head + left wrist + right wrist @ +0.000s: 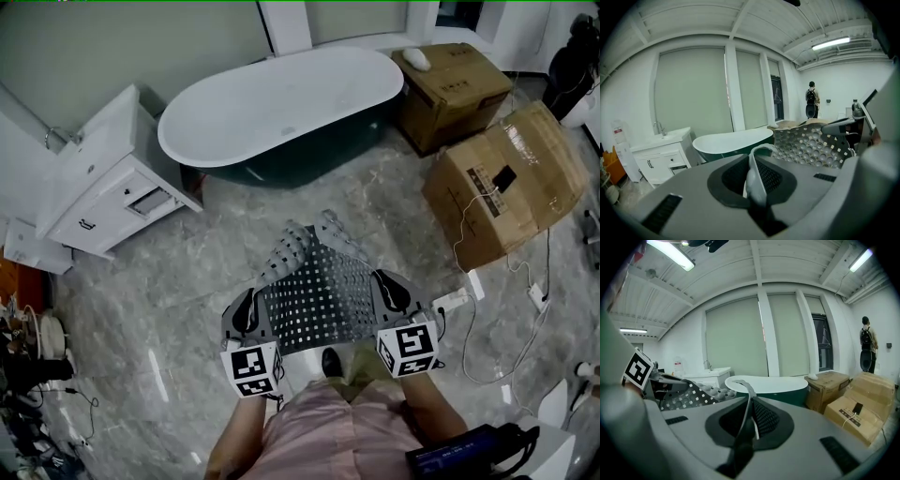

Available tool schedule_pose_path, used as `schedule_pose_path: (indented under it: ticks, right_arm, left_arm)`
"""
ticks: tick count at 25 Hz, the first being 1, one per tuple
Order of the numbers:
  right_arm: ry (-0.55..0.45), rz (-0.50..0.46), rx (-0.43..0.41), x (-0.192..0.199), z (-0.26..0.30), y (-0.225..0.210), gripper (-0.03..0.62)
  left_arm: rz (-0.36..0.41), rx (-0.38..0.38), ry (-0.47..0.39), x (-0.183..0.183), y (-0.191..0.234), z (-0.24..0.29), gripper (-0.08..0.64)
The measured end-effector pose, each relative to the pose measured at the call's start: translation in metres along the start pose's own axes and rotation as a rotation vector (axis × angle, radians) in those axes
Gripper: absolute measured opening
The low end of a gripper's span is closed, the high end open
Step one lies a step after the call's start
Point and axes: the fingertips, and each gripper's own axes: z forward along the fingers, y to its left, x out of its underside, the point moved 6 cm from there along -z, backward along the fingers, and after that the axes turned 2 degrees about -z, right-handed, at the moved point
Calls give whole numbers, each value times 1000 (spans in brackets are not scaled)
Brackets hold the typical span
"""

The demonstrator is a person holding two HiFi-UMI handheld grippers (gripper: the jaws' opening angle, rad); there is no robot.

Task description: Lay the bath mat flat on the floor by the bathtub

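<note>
Bath mat (319, 286) is hanging spread between the two tongs over the floor (178, 281) (a holed sheet with suction cups). The left tongs (246, 314) are pinching its left edge, the right tongs (394, 292) are pinching its right edge, and the bathtub (281, 103) is standing well ahead of both.

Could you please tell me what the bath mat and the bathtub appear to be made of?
The bath mat: probably soft rubber or plastic, matte grey; it sags, curls and carries rows of moulded cups. The bathtub: likely acrylic or enamel, smooth white inside, dark outside; hard rim.
</note>
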Motion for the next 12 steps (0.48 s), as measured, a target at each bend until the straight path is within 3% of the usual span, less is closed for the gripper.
schedule_pose_path:
  ticks: [12]
  right_arm:
    - [-9, 12, -83, -36, 90, -104, 31]
  left_arm:
    - [20, -77, 26, -60, -29, 108, 38]
